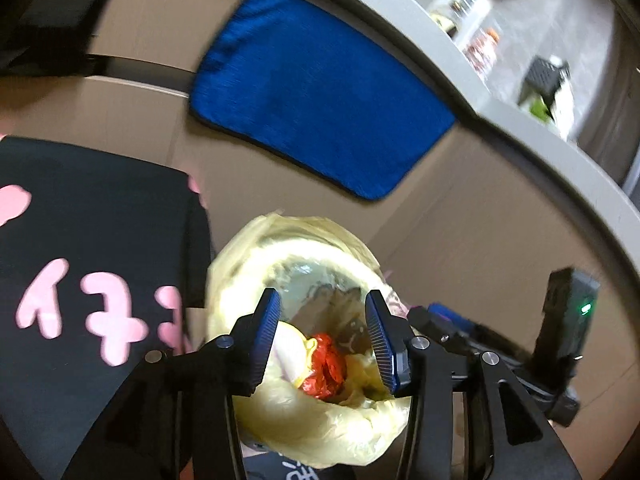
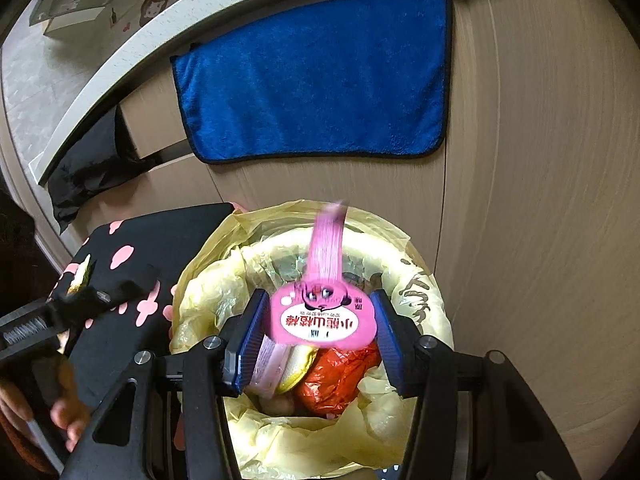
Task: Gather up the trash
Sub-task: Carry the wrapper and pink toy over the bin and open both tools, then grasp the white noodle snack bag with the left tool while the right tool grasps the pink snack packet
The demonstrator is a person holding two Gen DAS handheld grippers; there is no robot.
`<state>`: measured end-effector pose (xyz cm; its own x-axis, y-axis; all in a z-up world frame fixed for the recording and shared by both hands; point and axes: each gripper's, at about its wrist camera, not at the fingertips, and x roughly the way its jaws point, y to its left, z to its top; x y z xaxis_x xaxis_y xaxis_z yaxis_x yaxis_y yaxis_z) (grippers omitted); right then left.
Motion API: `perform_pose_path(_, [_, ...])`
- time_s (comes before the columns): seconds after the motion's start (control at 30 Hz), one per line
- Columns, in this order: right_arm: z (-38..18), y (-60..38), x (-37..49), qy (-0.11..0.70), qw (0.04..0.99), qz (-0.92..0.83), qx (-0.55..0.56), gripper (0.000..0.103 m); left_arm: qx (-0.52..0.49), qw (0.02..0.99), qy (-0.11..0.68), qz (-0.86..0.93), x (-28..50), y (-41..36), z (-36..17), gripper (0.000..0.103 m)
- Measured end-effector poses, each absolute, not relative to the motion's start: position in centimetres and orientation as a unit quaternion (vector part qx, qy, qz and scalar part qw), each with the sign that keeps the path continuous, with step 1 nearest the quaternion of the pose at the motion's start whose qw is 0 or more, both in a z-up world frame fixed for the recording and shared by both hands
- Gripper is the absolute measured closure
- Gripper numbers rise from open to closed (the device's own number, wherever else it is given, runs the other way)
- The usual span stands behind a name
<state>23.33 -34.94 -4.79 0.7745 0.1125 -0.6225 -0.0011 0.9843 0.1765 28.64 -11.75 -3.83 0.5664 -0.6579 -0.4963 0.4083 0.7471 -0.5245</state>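
Note:
A trash bin lined with a yellow bag (image 2: 248, 280) stands on the floor by a cabinet; it also shows in the left wrist view (image 1: 256, 240). Inside lie a crumpled red wrapper (image 2: 340, 376) and pale scraps. A pink snack wrapper (image 2: 324, 312) with a cartoon face sits between the pads of my right gripper (image 2: 320, 336), over the bin's mouth; its upper part is motion-blurred. The jaws stand wide and I cannot tell whether they touch it. My left gripper (image 1: 322, 340) is open and empty above the bin, over the red wrapper (image 1: 326, 368).
A blue towel (image 2: 320, 80) hangs on the cabinet front behind the bin. A black cloth with pink shapes (image 2: 140, 264) lies left of the bin. A white countertop edge (image 2: 132, 48) runs above. The other gripper's body shows at the right of the left wrist view (image 1: 560, 340).

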Motion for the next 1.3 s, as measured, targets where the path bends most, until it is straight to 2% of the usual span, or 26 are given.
perform_pose_path(0.1, [-4.9, -34.8, 23.5, 0.337, 0.937, 0.025, 0.086, 0.047, -0.174, 0.877, 0.337, -0.295, 27.2, -10.0, -2.4, 0.056])
perform_pose_path(0.4, [-1.3, -32.0, 21.3, 0.294, 0.953, 0.029, 0.066, 0.047, -0.116, 0.899, 0.295, -0.304, 21.0, -7.1, 2.4, 0.056])
perform_pose_path(0.67, [2.5, -26.2, 18.5, 0.253, 0.963, 0.088, 0.031, 0.043, -0.097, 0.939, 0.255, -0.209, 17.0, 1.9, 4.2, 0.056])
perform_pose_path(0.83, [3.0, -21.9, 18.4, 0.252, 0.958, 0.134, 0.021, 0.041, -0.111, 0.957, 0.248, -0.104, 16.2, 9.9, 2.7, 0.056])
perform_pose_path(1.03, [1.0, -16.2, 19.9, 0.287, 0.938, 0.194, 0.009, 0.041, -0.209, 0.932, 0.290, -0.054, 16.7, 18.7, -2.2, 0.056])
perform_pose_path(1.3, [-2.2, -10.4, 21.6, 0.322, 0.920, 0.222, -0.033, 0.041, -0.240, 0.907, 0.343, -0.043, 21.4, 21.2, -7.5, 0.056])
